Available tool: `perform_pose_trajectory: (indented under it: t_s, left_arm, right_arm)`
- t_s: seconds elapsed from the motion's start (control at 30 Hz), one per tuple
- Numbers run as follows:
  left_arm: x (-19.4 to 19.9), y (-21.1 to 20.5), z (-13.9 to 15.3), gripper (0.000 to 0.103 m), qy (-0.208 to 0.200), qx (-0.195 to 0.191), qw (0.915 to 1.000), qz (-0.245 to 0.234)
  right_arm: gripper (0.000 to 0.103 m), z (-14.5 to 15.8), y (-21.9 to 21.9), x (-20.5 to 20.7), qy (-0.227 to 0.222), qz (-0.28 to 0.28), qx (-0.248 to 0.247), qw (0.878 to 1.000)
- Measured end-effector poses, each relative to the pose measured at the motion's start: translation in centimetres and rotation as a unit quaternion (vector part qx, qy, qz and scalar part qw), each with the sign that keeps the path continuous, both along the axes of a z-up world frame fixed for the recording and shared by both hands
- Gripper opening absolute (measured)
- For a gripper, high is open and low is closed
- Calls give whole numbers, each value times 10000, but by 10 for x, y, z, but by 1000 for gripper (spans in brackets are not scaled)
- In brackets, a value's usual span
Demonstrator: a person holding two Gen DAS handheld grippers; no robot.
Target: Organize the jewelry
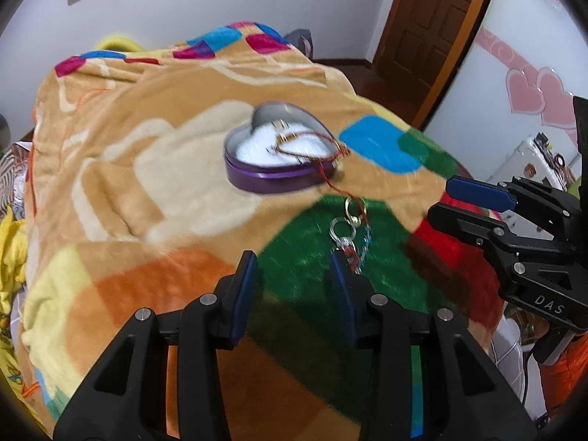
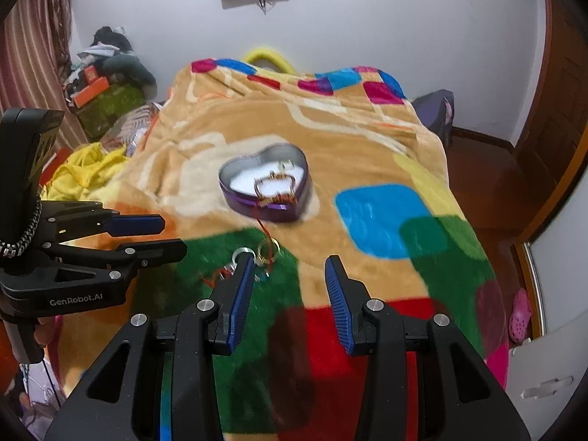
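A purple heart-shaped tin (image 1: pixel 257 176) (image 2: pixel 257 204) with white padding sits open on the blanket. A gold and red necklace (image 1: pixel 294 141) (image 2: pixel 275 183) lies inside it, and its red cord (image 1: pixel 332 183) (image 2: pixel 265 233) hangs over the rim onto the blanket. Several rings and small beaded pieces (image 1: pixel 349 228) (image 2: pixel 257 253) lie on the green patch in front of the tin. My left gripper (image 1: pixel 294 268) (image 2: pixel 161 235) is open and empty, just short of the rings. My right gripper (image 2: pixel 290 272) (image 1: pixel 441 198) is open and empty, to the right of them.
A bright patchwork blanket (image 1: pixel 147 147) (image 2: pixel 367 147) covers the bed. Yellow cloth (image 2: pixel 81 172) and clutter lie to the left of the bed. A wooden door (image 1: pixel 430 29) and a bare floor (image 2: pixel 488 183) are on the right.
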State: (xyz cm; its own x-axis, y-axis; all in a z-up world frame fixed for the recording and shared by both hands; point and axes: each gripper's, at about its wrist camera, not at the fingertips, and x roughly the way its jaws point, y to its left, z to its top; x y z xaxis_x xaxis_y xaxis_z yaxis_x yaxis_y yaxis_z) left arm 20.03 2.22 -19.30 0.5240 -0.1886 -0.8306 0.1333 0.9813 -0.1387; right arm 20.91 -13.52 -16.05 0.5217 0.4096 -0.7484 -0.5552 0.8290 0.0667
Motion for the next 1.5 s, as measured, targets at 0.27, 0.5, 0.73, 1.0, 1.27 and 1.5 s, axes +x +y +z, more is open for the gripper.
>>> perform_pose_trajectory:
  t_s: [0.27,0.5,0.73,1.0,1.27,1.5]
  left_arm:
    - [7,-19,-13,40,64,-15,9998,-189]
    - [18,-31,-12,20,-23,-132,9993,-356]
    - [25,-38,-22,13,77,-45,9990,-440]
    - [22,-25,-16,10,-47,-247,9992,-297]
    - [14,3,2,10,-350,-269,9990,72]
    - [3,25,3,10,-412,-128,9987,274]
  right_arm:
    - [36,-16,-9,1,209,-140,35,9997]
    - [36,-24,-15,5,329,-160,71,9993]
    - [36,-27,-14,8,372,-116,135,9991]
    - [36,-28,-3,13,386,-13,177,9991]
    - [36,-36,16,10,519,204,203,9982]
    - [36,-45,27,16,651,130,369,9971]
